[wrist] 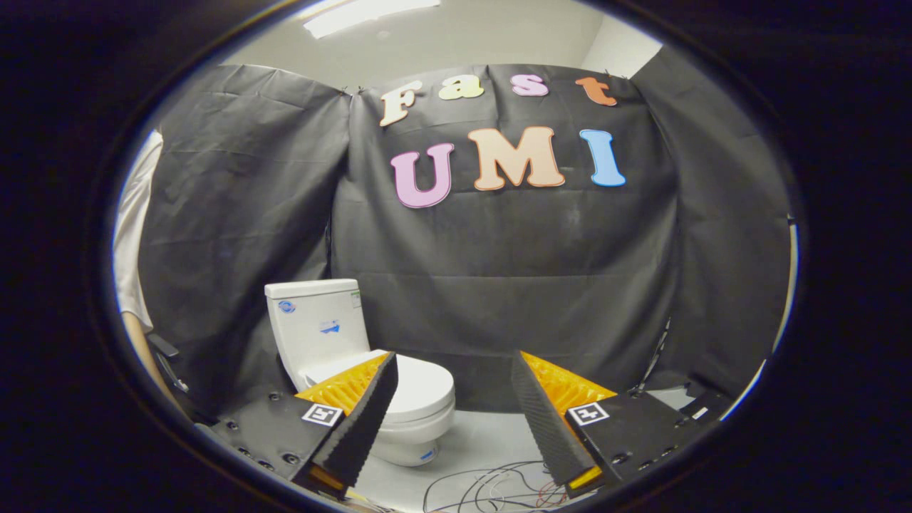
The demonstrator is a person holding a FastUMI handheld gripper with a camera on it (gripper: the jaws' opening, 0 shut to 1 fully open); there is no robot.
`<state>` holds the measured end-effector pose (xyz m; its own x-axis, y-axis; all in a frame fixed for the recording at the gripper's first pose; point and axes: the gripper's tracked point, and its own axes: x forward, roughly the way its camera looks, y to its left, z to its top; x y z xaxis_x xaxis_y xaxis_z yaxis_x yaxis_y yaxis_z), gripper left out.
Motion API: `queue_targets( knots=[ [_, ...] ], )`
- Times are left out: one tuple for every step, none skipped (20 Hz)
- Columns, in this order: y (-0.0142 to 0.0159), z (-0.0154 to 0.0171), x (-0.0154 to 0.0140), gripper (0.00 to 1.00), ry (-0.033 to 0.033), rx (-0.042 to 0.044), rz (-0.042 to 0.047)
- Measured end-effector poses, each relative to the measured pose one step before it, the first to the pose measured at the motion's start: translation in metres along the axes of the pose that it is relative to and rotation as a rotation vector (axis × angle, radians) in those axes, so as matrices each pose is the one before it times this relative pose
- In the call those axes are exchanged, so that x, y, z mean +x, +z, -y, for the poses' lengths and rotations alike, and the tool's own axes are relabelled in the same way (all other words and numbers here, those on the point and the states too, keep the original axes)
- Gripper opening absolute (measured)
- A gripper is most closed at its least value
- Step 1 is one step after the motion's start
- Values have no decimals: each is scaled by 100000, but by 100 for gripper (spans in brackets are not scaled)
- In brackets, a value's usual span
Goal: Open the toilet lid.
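A white toilet (399, 406) stands on the floor against the black cloth wall, beyond my left finger. Its lid (420, 385) lies flat and closed over the bowl, and the tank (317, 324) rises behind it. My gripper (452, 370) is open, with a wide gap between the two fingers and nothing held. The left finger (367, 410) overlaps the near side of the closed lid in the picture, but the toilet is some way ahead of it. The right finger (538, 413) points at bare floor and cloth.
Loose cables (491, 488) lie tangled on the pale floor just ahead of the fingers. A person in a white sleeve (135, 235) stands at the far left, beside the cloth wall (499, 285). Dark gear (702, 406) sits low on the right.
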<state>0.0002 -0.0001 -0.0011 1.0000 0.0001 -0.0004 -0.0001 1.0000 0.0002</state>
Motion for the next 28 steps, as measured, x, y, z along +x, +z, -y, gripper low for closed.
queue_targets(
  knots=[
    [67,29,78,99,-160,-145,193],
    [68,-32,274,98,80,388,586],
    [-160,-38,63,98,-88,381,-408],
    [58,68,306,96,-67,-16,436],
    [102,100,716,95,-16,73,-274],
    [113,-109,1360,93,-29,243,172],
    [151,-39,1015,93,-101,-29,293],
    [-125,-176,944,93,-21,-535,216],
    [172,-228,952,93,495,-745,549],
    [410,-443,833,93,1103,-530,1936],
    [800,-412,914,93,611,-12,4196],
    [1132,-405,703,93,154,84,5373],
    [1038,-347,750,93,-1217,-89,4860],
    [444,-281,737,93,-2330,-540,3034],
    [206,-232,499,93,-3824,-1240,1434],
    [237,-386,330,92,-3327,-1245,1136],
    [531,-666,128,92,-2381,-952,1367],
    [556,-989,341,92,-1902,-1007,1941],
    [595,-784,189,92,-1858,-253,1880],
    [353,-680,249,91,-1727,328,1531],
    [444,-747,144,91,-975,565,1705],
    [385,-1000,98,91,-599,881,1964],
    [292,-1003,19,90,-546,1269,1741],
    [145,-753,-45,90,-583,1383,1596],
    [26,-541,-58,90,-1542,1191,1141],
    [-304,-213,215,90,-3031,753,-210],
    [-502,-136,43,90,-3616,-736,-1619],
    [-875,-307,29,90,-2150,-2034,-2345]
  ],
)
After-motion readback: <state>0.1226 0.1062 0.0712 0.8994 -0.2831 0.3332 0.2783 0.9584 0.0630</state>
